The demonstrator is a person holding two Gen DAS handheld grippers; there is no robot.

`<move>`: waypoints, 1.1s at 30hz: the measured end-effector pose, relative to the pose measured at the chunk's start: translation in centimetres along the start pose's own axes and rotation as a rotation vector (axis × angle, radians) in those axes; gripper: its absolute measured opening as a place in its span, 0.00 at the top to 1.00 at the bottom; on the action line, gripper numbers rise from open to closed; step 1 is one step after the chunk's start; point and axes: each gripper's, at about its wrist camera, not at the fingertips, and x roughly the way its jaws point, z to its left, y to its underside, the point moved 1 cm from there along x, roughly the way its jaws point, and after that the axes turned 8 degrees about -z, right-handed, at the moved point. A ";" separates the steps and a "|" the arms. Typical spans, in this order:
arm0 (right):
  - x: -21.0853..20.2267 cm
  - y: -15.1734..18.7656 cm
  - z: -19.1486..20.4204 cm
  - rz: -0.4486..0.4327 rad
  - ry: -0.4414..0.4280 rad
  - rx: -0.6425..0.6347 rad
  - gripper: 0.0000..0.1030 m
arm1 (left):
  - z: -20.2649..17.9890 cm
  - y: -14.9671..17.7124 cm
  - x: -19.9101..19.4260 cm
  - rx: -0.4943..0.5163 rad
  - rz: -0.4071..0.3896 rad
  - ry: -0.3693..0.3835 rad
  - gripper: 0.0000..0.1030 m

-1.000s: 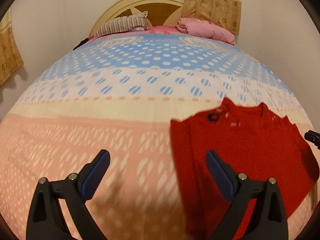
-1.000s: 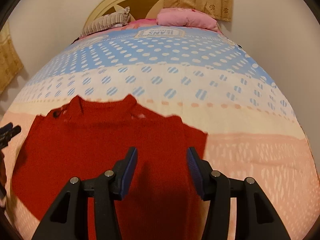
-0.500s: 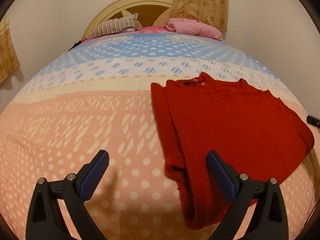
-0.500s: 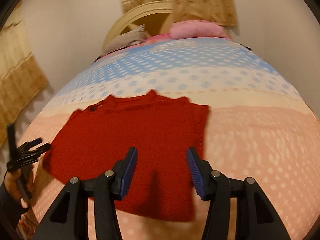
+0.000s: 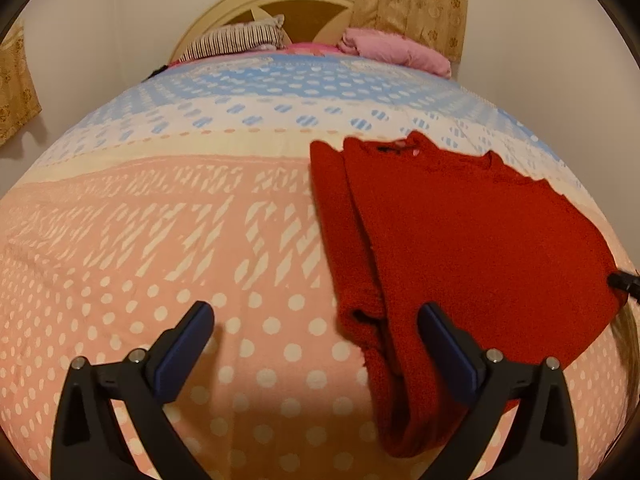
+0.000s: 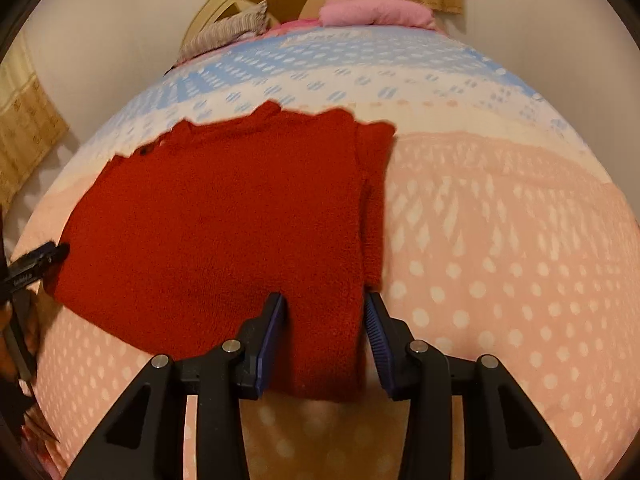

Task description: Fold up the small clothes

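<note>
Straddling sweater [image 6: 224, 216] hem, R tongs [image 6: 325, 338] narrowing, ungripped (L tongs [image 5: 316, 350] wide).

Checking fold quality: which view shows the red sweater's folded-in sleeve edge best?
The left wrist view: the red sweater shows its folded sleeve lying along the near side, the layers distinct. The right wrist view shows the sweater body squarely, but only a narrow strip of sleeve at its right edge.

Left gripper [image 5: 316, 344], right gripper [image 6: 325, 330], black angular arms, blue-padded jaws (silver screws at the joints)
</note>
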 end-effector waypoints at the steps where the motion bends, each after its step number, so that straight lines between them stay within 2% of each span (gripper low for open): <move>1: -0.6 -0.4 0.5 -0.033 0.011 -0.014 0.58 | 0.0 0.0 0.0 0.001 -0.003 -0.003 0.00; 3: -1.6 -1.5 1.8 -0.092 0.028 -0.051 0.58 | 0.0 -0.1 0.4 0.002 0.013 -0.004 0.00; 5: -1.1 -2.6 3.5 -0.099 -0.003 -0.089 0.58 | -0.2 -0.3 0.9 0.002 0.023 -0.007 0.00; 7: 0.4 -3.2 4.8 -0.072 -0.065 -0.109 0.58 | -0.3 -0.6 1.3 0.000 0.025 -0.007 0.00; 11: 4.9 -2.5 4.2 0.030 -0.042 -0.064 0.58 | 0.3 -0.9 2.3 -0.049 0.053 0.036 0.00; 12: 5.2 -2.3 3.5 0.017 -0.057 -0.037 0.58 | 0.5 -0.9 2.4 -0.063 0.059 0.048 0.00; 15: 4.7 -1.8 2.7 -0.013 -0.085 0.003 0.58 | 1.0 -0.6 2.2 -0.095 0.056 0.074 0.00; 23: 1.6 -1.2 5.1 -0.039 -0.012 -0.113 0.57 | 3.0 -1.3 0.0 -0.128 -0.039 0.029 0.00; 28: -0.2 -1.0 9.4 -0.077 -0.075 -0.201 0.57 | 5.0 -2.0 0.6 -0.191 -0.030 0.025 0.00; 33: -1.4 0.4 15.5 -0.086 -0.183 -0.318 0.54 | 4.9 -2.6 1.4 -0.260 -0.021 0.121 0.00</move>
